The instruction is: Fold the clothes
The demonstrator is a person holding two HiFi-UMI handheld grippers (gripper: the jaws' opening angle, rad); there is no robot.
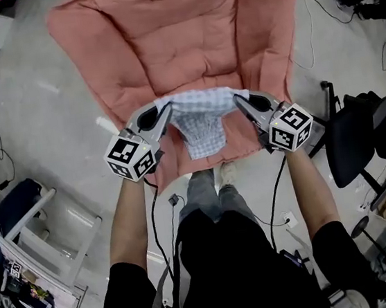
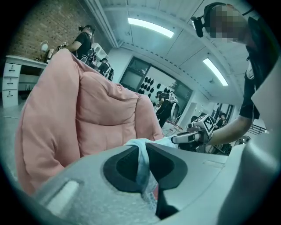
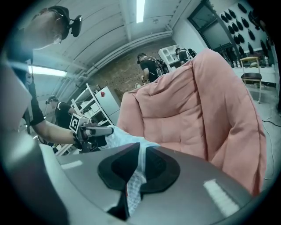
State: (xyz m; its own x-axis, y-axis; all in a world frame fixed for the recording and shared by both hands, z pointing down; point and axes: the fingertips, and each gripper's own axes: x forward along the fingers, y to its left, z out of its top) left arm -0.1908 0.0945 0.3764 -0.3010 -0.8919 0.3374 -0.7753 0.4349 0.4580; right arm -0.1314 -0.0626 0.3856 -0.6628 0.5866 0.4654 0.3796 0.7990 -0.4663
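Note:
A light blue-and-white checked garment (image 1: pixel 201 117) hangs stretched between my two grippers above the seat of a pink padded armchair (image 1: pixel 179 40). My left gripper (image 1: pixel 162 112) is shut on the garment's left corner, and the cloth (image 2: pixel 143 165) shows pinched between its dark pads. My right gripper (image 1: pixel 240 101) is shut on the right corner, with the cloth (image 3: pixel 137 176) squeezed between its pads. The middle of the garment sags down in a loose fold toward the chair's front edge. From each gripper view the other gripper is seen: the right one (image 2: pixel 186 138) and the left one (image 3: pixel 103 131).
The armchair (image 2: pixel 88 114) (image 3: pixel 197 105) fills the space ahead. A black office chair (image 1: pixel 355 137) stands to the right and a white frame (image 1: pixel 42 231) to the left on the grey floor. Cables trail across the floor. People stand at the back of the room (image 3: pixel 151 66).

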